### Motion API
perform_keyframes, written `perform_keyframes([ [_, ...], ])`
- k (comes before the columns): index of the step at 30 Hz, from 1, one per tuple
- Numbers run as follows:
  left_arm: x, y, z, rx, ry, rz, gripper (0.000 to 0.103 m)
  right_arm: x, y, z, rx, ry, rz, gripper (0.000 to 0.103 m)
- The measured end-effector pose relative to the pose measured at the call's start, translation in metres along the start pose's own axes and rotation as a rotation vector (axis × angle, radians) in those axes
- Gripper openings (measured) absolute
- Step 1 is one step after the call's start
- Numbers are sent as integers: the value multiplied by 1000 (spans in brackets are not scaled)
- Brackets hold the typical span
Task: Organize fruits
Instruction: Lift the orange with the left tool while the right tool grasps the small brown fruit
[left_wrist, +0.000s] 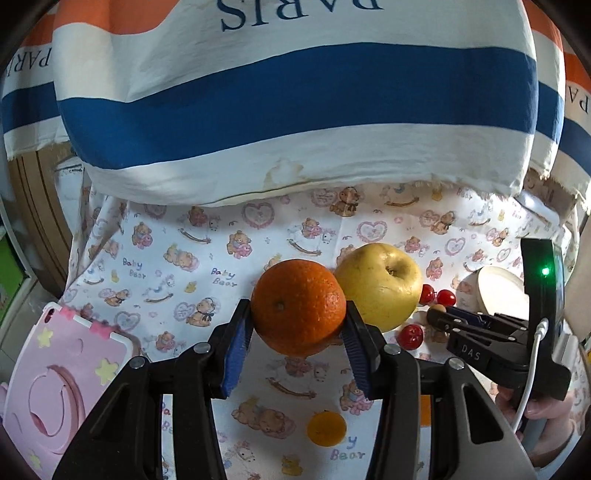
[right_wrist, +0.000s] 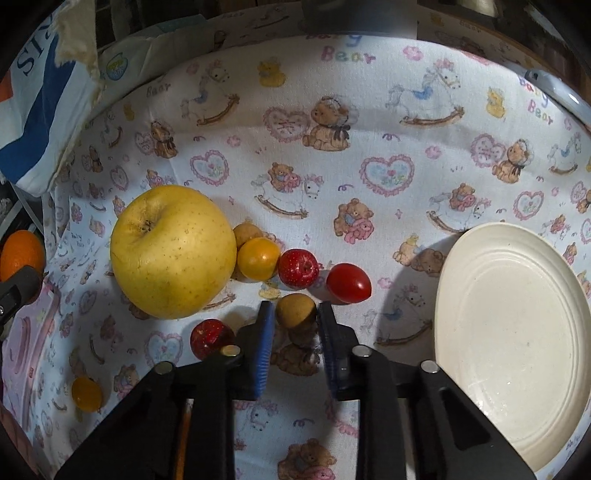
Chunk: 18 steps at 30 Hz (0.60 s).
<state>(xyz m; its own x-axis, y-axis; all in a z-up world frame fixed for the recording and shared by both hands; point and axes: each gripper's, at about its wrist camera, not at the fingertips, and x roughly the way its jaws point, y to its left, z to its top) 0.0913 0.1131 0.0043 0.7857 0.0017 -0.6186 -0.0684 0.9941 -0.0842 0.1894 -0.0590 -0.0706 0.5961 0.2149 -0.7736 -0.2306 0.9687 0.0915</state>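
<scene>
My left gripper (left_wrist: 297, 308) is shut on a large orange (left_wrist: 295, 295), lifted just above the bear-print cloth (left_wrist: 166, 258). Right behind the orange lies a big yellow apple (left_wrist: 380, 284) (right_wrist: 171, 251). My right gripper (right_wrist: 295, 310) is shut on a small brown round fruit (right_wrist: 295, 314) low over the cloth; the left wrist view shows that gripper (left_wrist: 439, 317) at the right. Around it lie a small yellow fruit (right_wrist: 258, 258), a red speckled fruit (right_wrist: 298, 268), a red cherry tomato (right_wrist: 349, 283), another red fruit (right_wrist: 210, 338) and a second brown fruit (right_wrist: 246, 232).
A white plate (right_wrist: 509, 332) lies to the right of the fruit. A pink patterned tray (left_wrist: 62, 373) sits at the lower left. A striped pillow (left_wrist: 295, 110) rises behind the cloth. One small yellow-orange fruit (left_wrist: 327, 428) lies apart, near the front.
</scene>
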Motion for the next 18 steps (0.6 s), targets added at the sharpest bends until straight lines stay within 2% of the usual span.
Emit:
perform_keyframes([
  [4, -4, -5, 0, 22, 1, 17, 47, -4, 0, 0, -3, -4, -3, 25],
  [6, -10, -8, 0, 30, 13, -3, 47, -9, -1, 0, -10, -12, 1, 25],
  [11, -26, -18, 0, 70, -21, -11, 47, -19, 1, 2, -24, -14, -2, 25],
  [14, -34, -21, -1, 90, -43, -8, 47, -30, 9, 5, -52, 11, -42, 25],
  [18, -48, -30, -1, 127, -85, -2, 47, -58, 22, 5, -86, -55, -22, 25],
])
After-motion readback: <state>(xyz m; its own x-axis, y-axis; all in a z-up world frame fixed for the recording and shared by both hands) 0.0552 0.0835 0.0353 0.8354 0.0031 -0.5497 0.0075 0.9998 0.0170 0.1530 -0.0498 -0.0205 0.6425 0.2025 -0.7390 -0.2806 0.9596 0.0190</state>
